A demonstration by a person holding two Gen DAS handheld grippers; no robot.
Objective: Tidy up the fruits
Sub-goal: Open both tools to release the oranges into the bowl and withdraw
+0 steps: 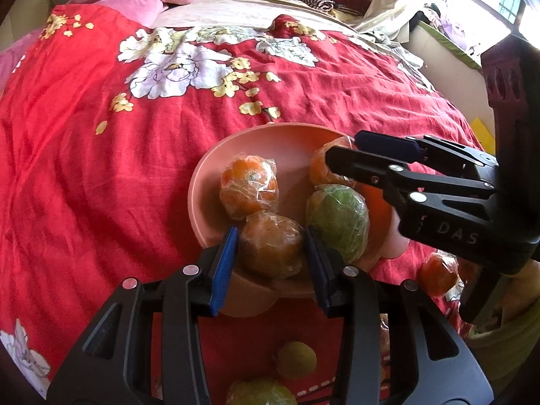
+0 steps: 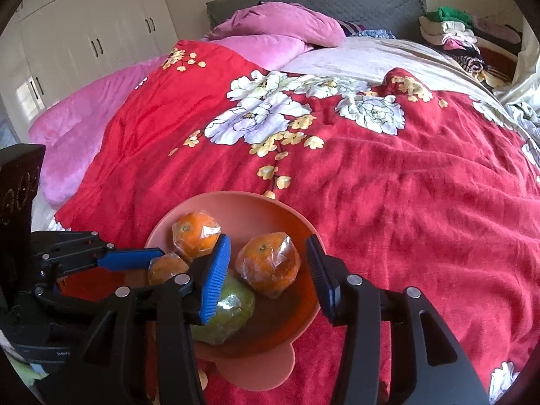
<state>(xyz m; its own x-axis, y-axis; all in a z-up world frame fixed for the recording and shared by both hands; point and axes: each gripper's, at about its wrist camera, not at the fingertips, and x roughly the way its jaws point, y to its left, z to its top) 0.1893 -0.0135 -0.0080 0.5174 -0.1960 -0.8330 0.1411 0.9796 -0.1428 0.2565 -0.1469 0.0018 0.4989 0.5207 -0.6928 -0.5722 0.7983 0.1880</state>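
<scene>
A pink bowl [image 1: 216, 165] sits on the red floral bedspread and holds wrapped fruit: three oranges and a green one [image 1: 337, 216]. My left gripper [image 1: 271, 246] is over the bowl's near rim, its blue pads against both sides of a wrapped orange [image 1: 271, 244]. My right gripper [image 2: 268, 270] is open above the bowl, with another wrapped orange [image 2: 268, 263] between its fingers but apart from them. The right gripper also shows in the left wrist view [image 1: 341, 153], over the far-right orange [image 1: 319, 168]. The bowl also shows in the right wrist view [image 2: 243, 206].
Loose fruit lies on the bedspread near the bowl: an orange [image 1: 438, 275] at the right and two yellow-green fruits [image 1: 297, 359] below it. Pink pillows [image 2: 280, 30] and a clothes pile [image 2: 452, 30] are at the far end. The bedspread [image 2: 405, 185] stretches wide beyond the bowl.
</scene>
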